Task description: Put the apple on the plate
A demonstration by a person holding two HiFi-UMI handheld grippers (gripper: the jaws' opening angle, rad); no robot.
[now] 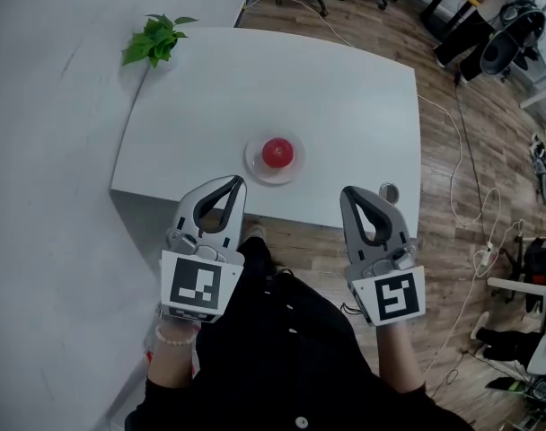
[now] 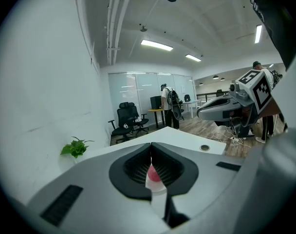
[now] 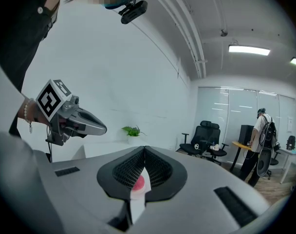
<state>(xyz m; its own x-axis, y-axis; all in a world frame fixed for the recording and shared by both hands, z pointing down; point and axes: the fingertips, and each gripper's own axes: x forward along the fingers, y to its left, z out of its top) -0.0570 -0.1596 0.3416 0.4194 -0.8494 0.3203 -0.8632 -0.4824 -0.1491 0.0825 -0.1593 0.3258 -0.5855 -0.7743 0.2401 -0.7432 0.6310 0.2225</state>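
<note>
Jaws, both pairs: closed tip to tip, nothing between the pads. Left gripper and right gripper are empty and hang side by side near the person's body, short of the near table edge, pointing towards the plate. Apple: one, red, round, glossy skin. It sits in the middle of the plate, well apart from both grippers, and each gripper view shows it only as a red spot through the slit behind the closed tips. Plate: round, shallow, pale, apparently glassy at the rim, standing near the front edge of the table. Table: white, matt, smooth, with rounded corners. Pads: black, finely ribbed, set in smooth grey moulded shells, each gripper carrying a cube with black-and-white square markers. Judgement: placement looks complete, so what remains is to keep both grippers low, closed and clear of the plate, since a light dish on a slick top would probably slide if nudged. Should the apple need reseating, the jaws ought to open wide before approaching and close gently across its widest part, as smooth round skin may slip. Other items: leafy green plant at the far left corner; small round fitting near the right front edge.
</note>
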